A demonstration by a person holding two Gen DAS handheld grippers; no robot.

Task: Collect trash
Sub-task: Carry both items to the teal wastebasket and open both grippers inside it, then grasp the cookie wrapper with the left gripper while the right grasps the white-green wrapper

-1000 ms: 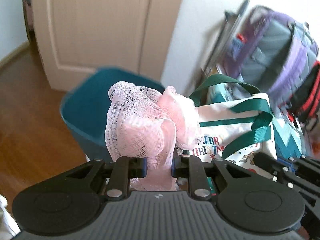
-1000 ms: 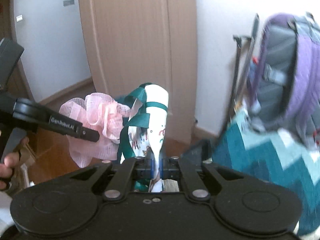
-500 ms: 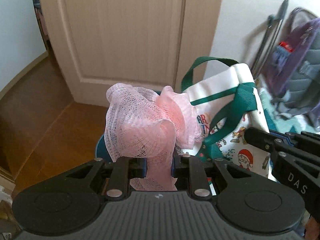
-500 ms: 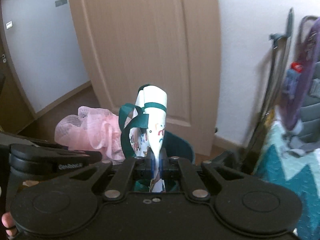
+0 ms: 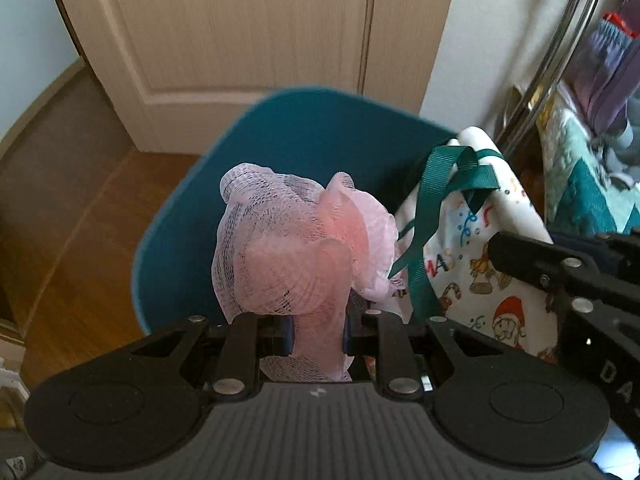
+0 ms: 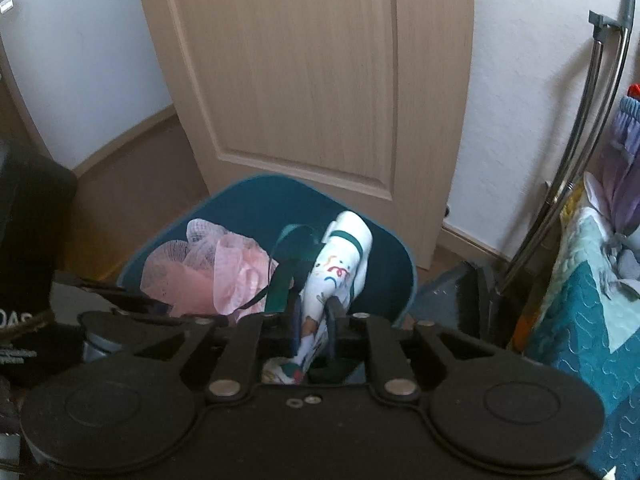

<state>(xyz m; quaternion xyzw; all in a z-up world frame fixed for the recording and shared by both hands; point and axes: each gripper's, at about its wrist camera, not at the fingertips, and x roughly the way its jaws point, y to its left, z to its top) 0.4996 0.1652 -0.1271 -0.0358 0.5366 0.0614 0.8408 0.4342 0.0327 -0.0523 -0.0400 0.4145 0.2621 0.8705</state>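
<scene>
My left gripper (image 5: 318,334) is shut on a pink mesh bath sponge (image 5: 296,248) and holds it over the open teal bin (image 5: 304,128). My right gripper (image 6: 313,330) holds a white Christmas gift bag (image 6: 340,264) with green ribbon handles, its jaws slightly parted around it, also over the bin (image 6: 256,204). In the left wrist view the bag (image 5: 476,248) hangs just right of the sponge, touching it. The sponge also shows in the right wrist view (image 6: 208,272), left of the bag.
A beige door (image 6: 320,72) stands right behind the bin, white wall (image 6: 528,80) to its right. Chrome tubes (image 6: 592,112) lean on the wall. A teal zigzag quilt (image 6: 580,320) and purple backpack (image 5: 616,64) lie at right. Wooden floor (image 5: 72,224) is on the left.
Both grippers moved forward and tilted down, so sponge and bag now hang over the bin's opening. The right gripper's jaws have opened a little around the bag.
</scene>
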